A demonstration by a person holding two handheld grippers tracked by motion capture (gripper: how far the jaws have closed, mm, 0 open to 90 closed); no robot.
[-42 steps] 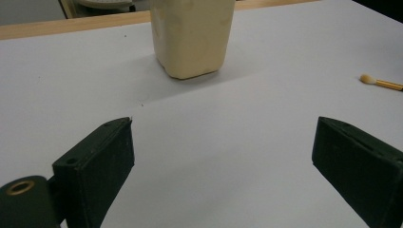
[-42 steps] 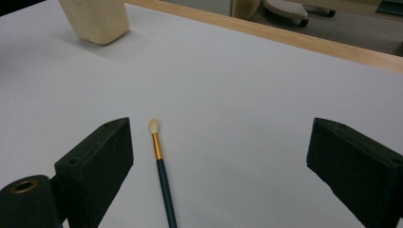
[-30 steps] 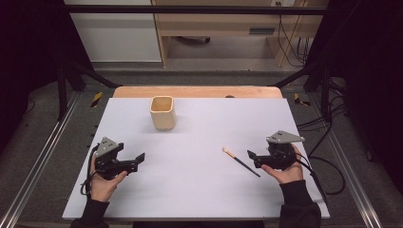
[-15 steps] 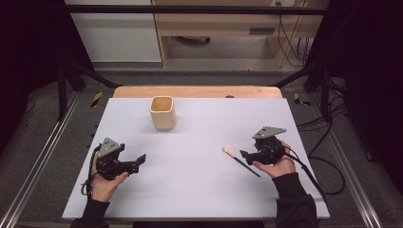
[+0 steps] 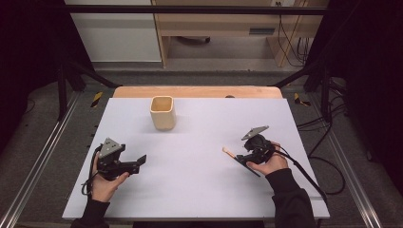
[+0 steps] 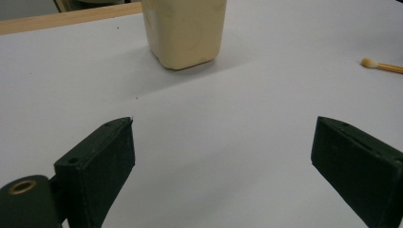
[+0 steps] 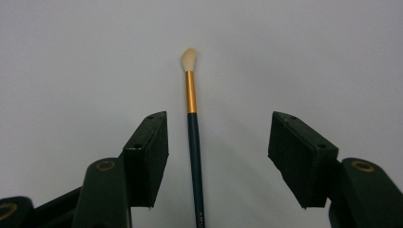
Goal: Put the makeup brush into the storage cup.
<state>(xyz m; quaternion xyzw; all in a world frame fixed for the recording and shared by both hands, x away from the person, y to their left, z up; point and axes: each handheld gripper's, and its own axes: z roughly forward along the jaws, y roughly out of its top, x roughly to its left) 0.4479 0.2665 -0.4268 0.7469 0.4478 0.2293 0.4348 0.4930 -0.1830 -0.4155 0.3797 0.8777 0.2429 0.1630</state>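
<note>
On the tabletop (image 5: 199, 190), right hand-held gripper (image 7: 216, 142) now down over the brush (image 7: 192, 137), having moved in from the right edge; jaws just been closing, about half open, brush lying between them but not yet pinched. Left hand-held gripper (image 6: 223, 161) parked wide open, empty, facing the cup (image 5: 162, 112). Likely next: finishing the pinch, lifting the brush toward the cup.
</note>
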